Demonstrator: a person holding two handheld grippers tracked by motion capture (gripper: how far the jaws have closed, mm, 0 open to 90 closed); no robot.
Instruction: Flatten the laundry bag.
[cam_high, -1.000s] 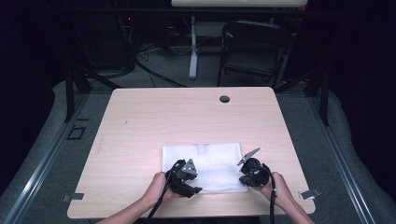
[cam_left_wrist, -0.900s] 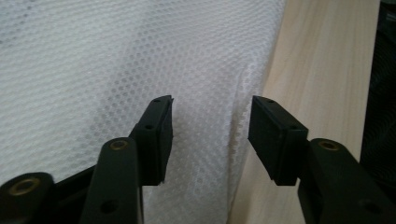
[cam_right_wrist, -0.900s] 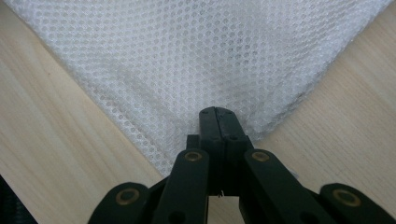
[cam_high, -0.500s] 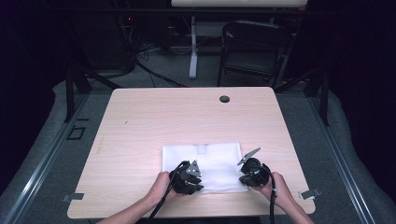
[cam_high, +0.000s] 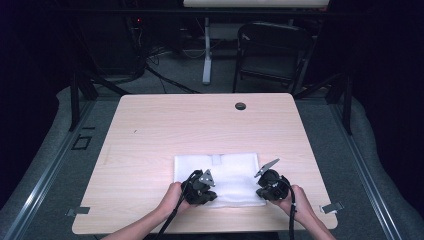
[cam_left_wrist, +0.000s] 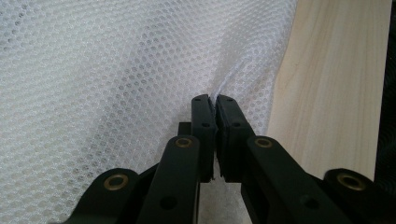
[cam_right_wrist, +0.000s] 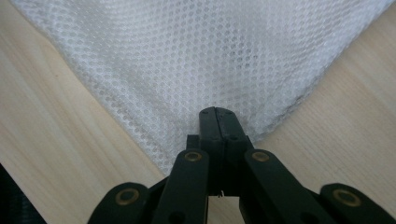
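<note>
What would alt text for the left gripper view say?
Two black jaws of the left gripper have just closed, pinching a fold of white mesh cloth near its edge. A strip of pale wooden table runs alongside.

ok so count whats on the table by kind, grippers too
white mesh cloth: 1
black grippers: 2, left gripper and right gripper, each shut on a near part of the cloth
round dark grommet in the table: 1
total: 4

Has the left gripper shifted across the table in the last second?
No. The left gripper sits at the same near edge of the white mesh cloth; its jaws have just been closing, pinching it.
</note>
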